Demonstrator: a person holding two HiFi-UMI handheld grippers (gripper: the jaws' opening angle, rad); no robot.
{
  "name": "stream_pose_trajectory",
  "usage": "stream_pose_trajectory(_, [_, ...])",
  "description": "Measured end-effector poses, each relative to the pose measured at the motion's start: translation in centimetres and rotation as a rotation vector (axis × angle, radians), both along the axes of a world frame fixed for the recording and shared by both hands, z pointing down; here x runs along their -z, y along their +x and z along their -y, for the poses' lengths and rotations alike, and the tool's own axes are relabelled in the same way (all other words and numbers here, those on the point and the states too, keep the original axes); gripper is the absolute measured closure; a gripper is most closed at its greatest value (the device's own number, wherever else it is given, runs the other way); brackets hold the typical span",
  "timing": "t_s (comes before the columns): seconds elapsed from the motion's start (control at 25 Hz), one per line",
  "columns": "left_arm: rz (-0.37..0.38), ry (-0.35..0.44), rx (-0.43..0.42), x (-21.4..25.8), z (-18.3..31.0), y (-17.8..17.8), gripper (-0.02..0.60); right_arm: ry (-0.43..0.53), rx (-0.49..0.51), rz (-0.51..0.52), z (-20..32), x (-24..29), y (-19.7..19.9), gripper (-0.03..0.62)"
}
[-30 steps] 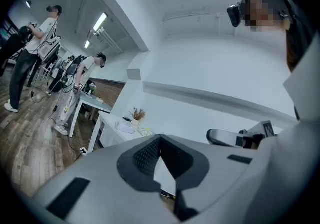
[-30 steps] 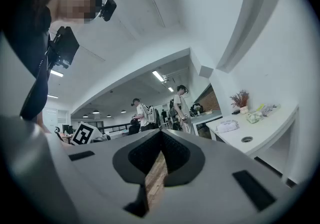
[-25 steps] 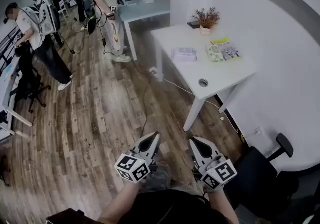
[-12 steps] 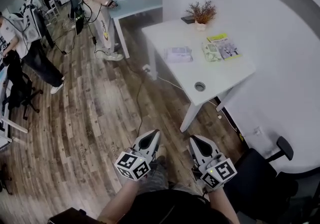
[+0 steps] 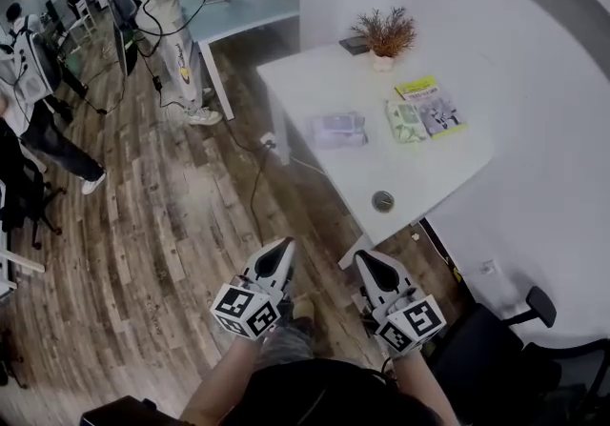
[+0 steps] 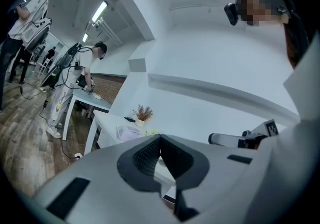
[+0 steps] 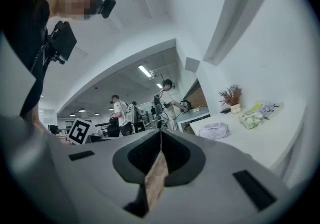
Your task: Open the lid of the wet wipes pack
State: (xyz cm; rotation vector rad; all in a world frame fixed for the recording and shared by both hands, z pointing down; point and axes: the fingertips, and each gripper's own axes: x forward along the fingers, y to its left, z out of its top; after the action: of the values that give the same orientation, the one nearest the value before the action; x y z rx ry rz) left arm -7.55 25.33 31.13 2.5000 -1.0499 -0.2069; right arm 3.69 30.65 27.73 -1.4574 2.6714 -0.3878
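Fingers pressed together, empty, on your left gripper [image 5: 283, 247] and right gripper [image 5: 366, 259]. The wet wipes pack [image 5: 335, 130] lies on the table [image 5: 429, 172] ahead, well apart. It's probably soft and light: pin its body and pinch the lid's lip, too small to see here.

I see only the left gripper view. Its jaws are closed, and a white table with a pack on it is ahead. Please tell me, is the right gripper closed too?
Observer: Yes. The right gripper has its jaws together, with nothing between them.
Operator: My gripper body covers the front of the table. What is there?
Observer: A round cable hole sits by the near corner of the table. The wet wipes pack lies flat beyond it.
Operator: Is anything close beside the grippers?
Observer: A black chair stands to the right of the right gripper, apart from it.
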Motion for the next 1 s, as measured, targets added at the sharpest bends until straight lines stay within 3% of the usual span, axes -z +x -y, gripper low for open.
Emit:
stream_pose_trajectory(0.48, [-0.015,-0.038,-0.055,-1.8,7.7,0.4,0.571,-0.055,-0.031,0.001,7.8,-2.3,-0.1,0.572])
stream_pose_trajectory(0.72, [-0.07,-0.06,-0.049,-2.3,9.9,-0.5,0.571,-0.077,-0.036,-0.027,10.0,-3.1,-0.5,0.572])
stream_pose_trajectory(1.0, [-0.066,-0.104,-0.042,-3.8,10.7,-0.2,0.571,-0.13,-0.025,-0.021,11.5,-4.5,0.0,0.572])
